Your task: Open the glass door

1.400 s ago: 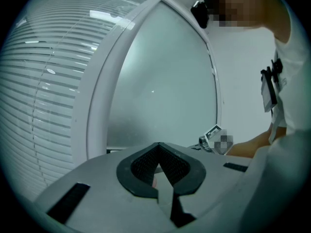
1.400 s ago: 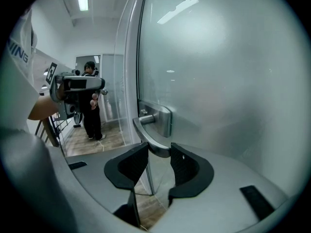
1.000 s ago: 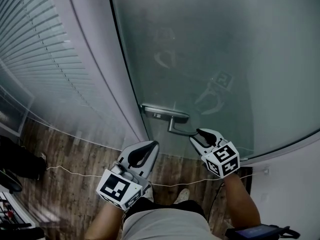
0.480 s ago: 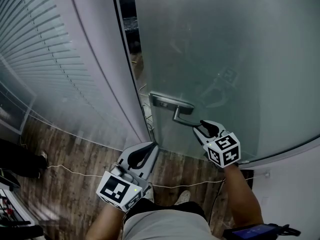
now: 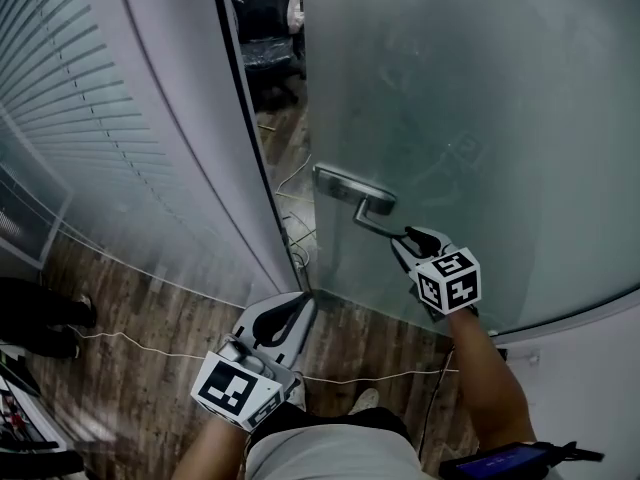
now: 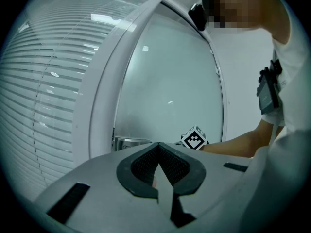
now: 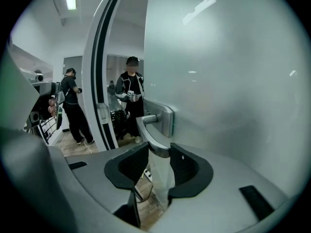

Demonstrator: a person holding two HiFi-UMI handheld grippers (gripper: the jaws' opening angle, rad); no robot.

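The frosted glass door [image 5: 480,98] stands ajar, with a gap between its left edge and the white frame [image 5: 235,148]. Its metal lever handle [image 5: 365,208] points toward me. My right gripper [image 5: 410,240] is shut on the lever's free end. In the right gripper view the handle [image 7: 150,132] sits between the two dark pads of the right gripper [image 7: 158,161]. My left gripper [image 5: 300,303] hangs low near the foot of the frame, shut and holding nothing. In the left gripper view the left gripper [image 6: 159,161] points at the door [image 6: 170,81].
A wall with horizontal blinds [image 5: 80,118] runs along the left. Through the gap I see an office chair [image 5: 268,28] and cables on wooden floor [image 5: 290,183]. Two people [image 7: 130,96] stand beyond the doorway. A white cord [image 5: 150,348] lies across the floor near my feet.
The door has swung open, from shut to a wide gap at its left edge. My right gripper has moved up and right with the handle. The left gripper has stayed put.
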